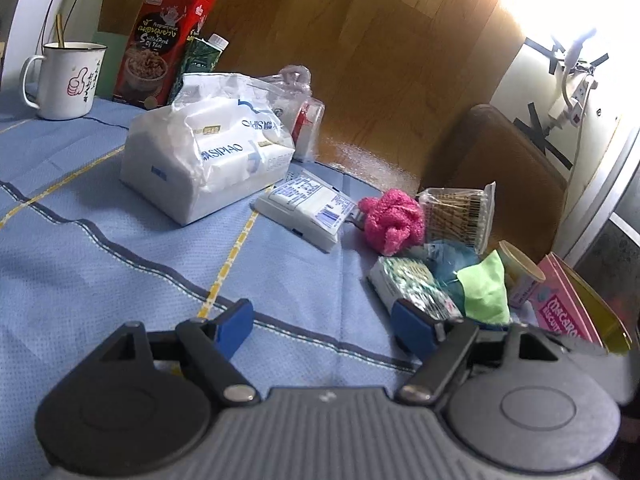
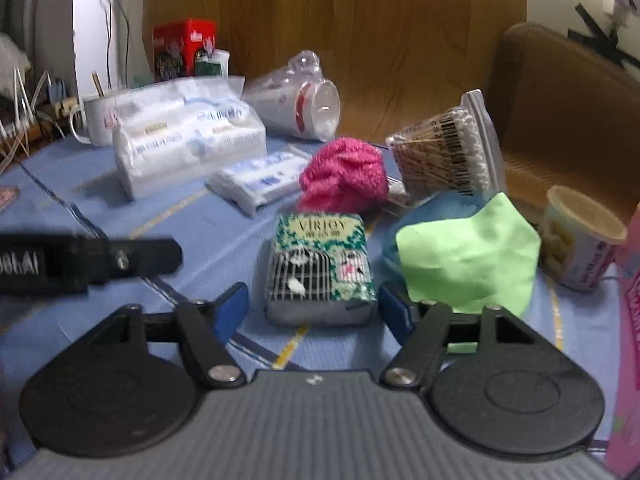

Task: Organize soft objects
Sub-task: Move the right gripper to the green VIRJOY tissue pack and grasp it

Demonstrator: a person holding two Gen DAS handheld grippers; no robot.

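Partly hidden blue cloth [image 2: 416, 216] under green cloth [image 2: 468, 256], possibly bunched, right gripper [image 2: 312, 310] spread.

blue tablecloth [image 1: 100, 248] under tissue packs [image 1: 204, 152], pink scrubber [image 1: 394, 220], mug [image 1: 66, 80]

A lived-in home is indicated, most likely a dining or living corner. The bench is covered by a blue chequered tablecloth [image 1: 100, 248], and a brown wooden chair [image 1: 500, 168] is drawn up beside it over a wood plank floor [image 1: 380, 40]. Household clutter is spread about: a white enamel mug [image 1: 66, 80], a red snack tin [image 1: 164, 44] and a white plastic-wrapped tissue pack [image 1: 204, 156].
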